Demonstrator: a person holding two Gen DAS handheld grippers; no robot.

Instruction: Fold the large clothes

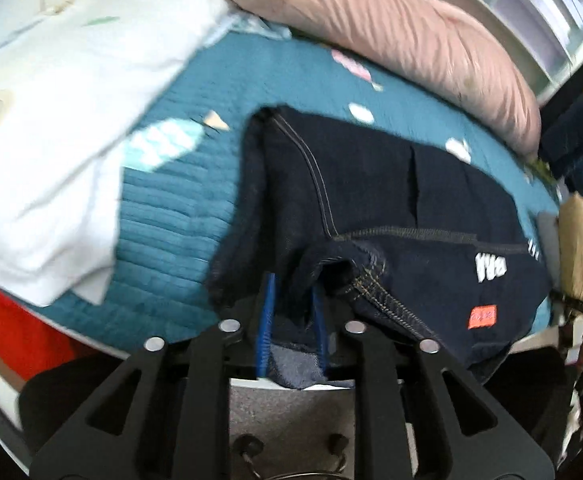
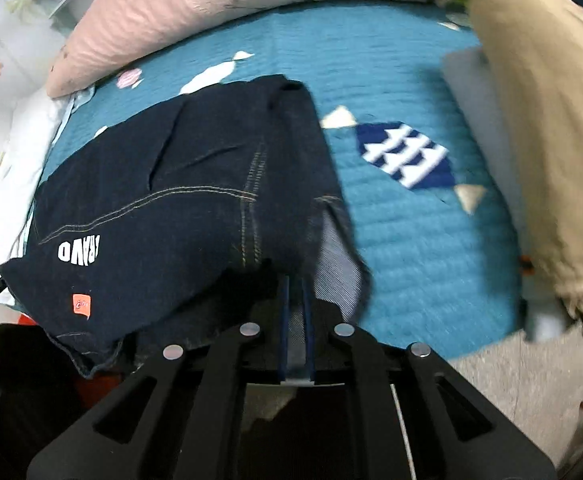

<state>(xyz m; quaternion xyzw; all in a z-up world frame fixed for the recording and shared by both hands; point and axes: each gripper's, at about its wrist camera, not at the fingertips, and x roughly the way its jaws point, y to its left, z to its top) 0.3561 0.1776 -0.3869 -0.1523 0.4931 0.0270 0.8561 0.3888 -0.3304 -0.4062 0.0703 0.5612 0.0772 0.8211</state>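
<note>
Dark navy jeans (image 1: 391, 200) with white lettering and an orange tag lie folded on a teal quilted bedspread (image 1: 171, 208). My left gripper (image 1: 293, 292) is shut on a bunched corner of the jeans near the bed's front edge. In the right wrist view the same jeans (image 2: 179, 200) lie left of centre, and my right gripper (image 2: 295, 284) is shut on their right-hand near edge, with denim between the blue pads. Both held edges are lifted slightly off the bedspread (image 2: 411, 248).
A pink pillow (image 1: 391, 40) lies along the back of the bed. White folded bedding (image 1: 51, 120) sits at the left. A beige garment (image 2: 543, 140) and a grey pad lie at the right. A red item (image 1: 11, 328) shows below the bed's edge.
</note>
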